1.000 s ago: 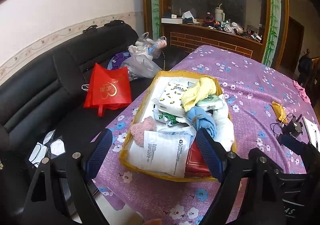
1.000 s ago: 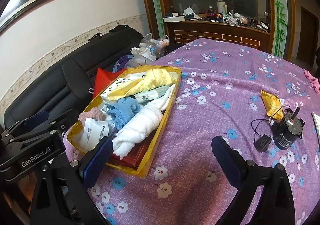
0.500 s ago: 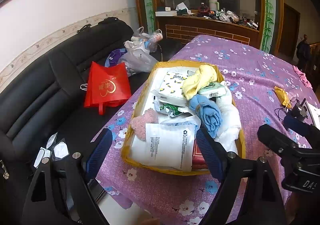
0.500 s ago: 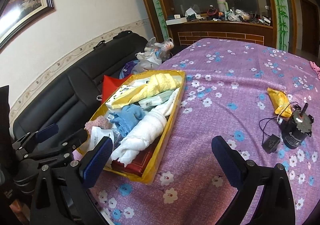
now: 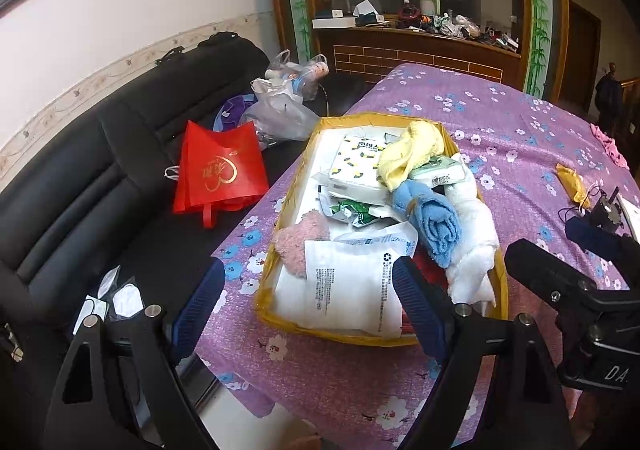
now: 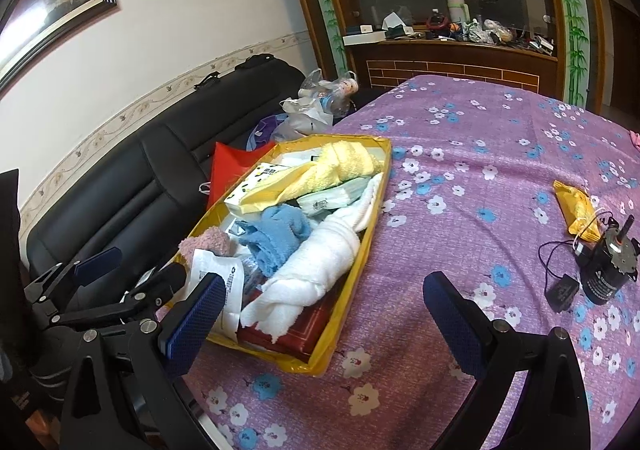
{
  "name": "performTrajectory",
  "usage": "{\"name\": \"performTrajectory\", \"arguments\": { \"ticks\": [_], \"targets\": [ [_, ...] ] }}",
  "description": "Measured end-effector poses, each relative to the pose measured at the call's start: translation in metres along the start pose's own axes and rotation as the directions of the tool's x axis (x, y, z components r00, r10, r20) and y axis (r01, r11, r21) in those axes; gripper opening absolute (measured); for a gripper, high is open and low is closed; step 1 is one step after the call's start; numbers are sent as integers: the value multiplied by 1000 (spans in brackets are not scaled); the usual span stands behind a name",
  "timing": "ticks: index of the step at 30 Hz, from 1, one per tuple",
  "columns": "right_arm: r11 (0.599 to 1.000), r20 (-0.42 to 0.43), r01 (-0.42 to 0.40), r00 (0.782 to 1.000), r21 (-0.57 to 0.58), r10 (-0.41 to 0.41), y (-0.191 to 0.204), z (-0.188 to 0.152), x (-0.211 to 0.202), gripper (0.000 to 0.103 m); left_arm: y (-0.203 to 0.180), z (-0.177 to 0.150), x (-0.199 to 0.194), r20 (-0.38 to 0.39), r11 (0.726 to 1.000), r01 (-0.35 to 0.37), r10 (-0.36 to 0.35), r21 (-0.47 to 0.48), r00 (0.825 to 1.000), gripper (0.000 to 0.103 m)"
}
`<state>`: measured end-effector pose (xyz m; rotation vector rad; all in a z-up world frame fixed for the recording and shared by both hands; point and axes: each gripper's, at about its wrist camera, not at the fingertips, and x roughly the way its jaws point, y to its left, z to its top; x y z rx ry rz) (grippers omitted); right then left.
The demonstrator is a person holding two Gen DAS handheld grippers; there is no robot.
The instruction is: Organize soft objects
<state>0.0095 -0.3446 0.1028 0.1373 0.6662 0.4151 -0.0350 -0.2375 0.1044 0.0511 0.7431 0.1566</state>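
Reading left to right: a black sofa (image 5: pixel 100 169) with a red bag (image 5: pixel 218 169) stands beside the left edge of the table (image 6: pixel 480 153), which wears a purple floral cloth. Your left gripper (image 5: pixel 306 308) hangs over the table's near-left corner, jaws wide apart and holding nothing. Directly ahead of it, at the table's left edge, lies the yellow tray (image 5: pixel 380 338) that carries the soft objects: a pink fluffy piece (image 5: pixel 298 246) at the near-left, a white packet (image 5: pixel 348 290) nearest the jaws, then the blue towel (image 5: pixel 436 228), the yellow towel (image 5: pixel 412 153) toward the far end, and the rolled white towel (image 6: pixel 320 262) along the tray's right wall. The white towel's long axis runs with the tray, away from you. Your right gripper (image 6: pixel 320 316) is likewise wide open and empty, over bare cloth just right of the tray; judged from this, it is the nearer to the white towel. A small motor (image 6: pixel 608 266) sits toward the right edge.
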Motion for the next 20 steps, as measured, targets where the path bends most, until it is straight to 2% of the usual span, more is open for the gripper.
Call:
{"name": "performTrajectory", "arguments": {
  "ticks": [20],
  "targets": [
    [1000, 0, 15, 1000, 14, -15, 5, -1, 2, 101, 1, -4, 1, 10, 1000, 18, -18, 15, 1000, 86]
  ]
}}
